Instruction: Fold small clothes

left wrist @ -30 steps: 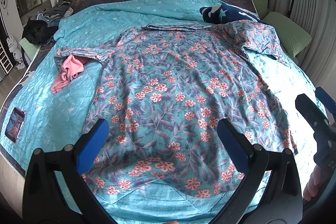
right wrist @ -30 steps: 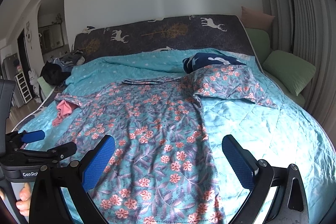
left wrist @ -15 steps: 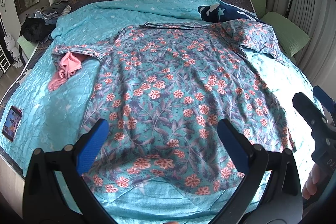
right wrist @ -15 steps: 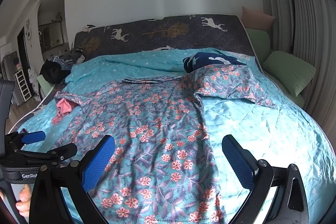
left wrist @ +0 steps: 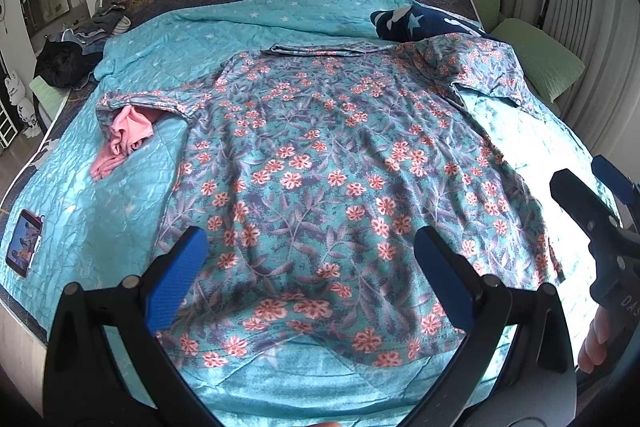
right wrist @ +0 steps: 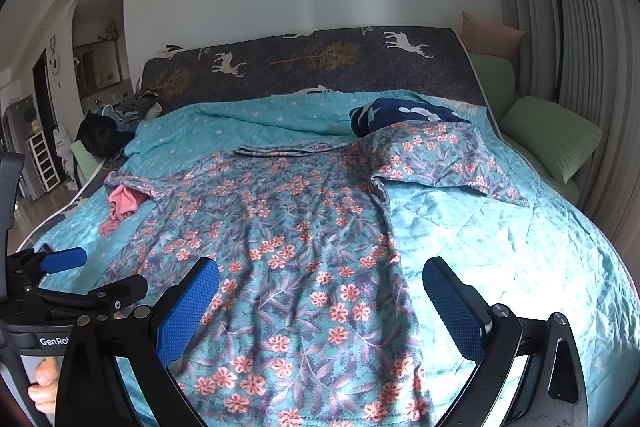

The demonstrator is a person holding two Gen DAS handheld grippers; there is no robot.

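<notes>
A teal short-sleeved shirt [left wrist: 320, 155] with pink flowers lies spread flat on the bed, collar toward the headboard, hem toward me. My left gripper [left wrist: 312, 279] hovers open above the hem's middle, nothing between its blue pads. In the right wrist view the shirt [right wrist: 288, 247] fills the centre, and my right gripper [right wrist: 320, 311] hangs open over its lower right part. Each gripper shows in the other's view: the right gripper [left wrist: 580, 173] beside the shirt's right edge, the left gripper [right wrist: 100, 273] at its left. The right sleeve [right wrist: 444, 159] rests on a dark blue pillow [right wrist: 404, 113].
A crumpled pink garment [left wrist: 124, 135] lies partly under the left sleeve. A phone [left wrist: 24, 243] sits near the quilt's left edge. Green pillows [left wrist: 540, 59] line the right side, and dark clothes [left wrist: 64, 63] are piled at the far left corner. A hand [left wrist: 596, 339] holds the right gripper.
Both views have shifted only slightly. The shirt lies as before and both grippers stay open.
</notes>
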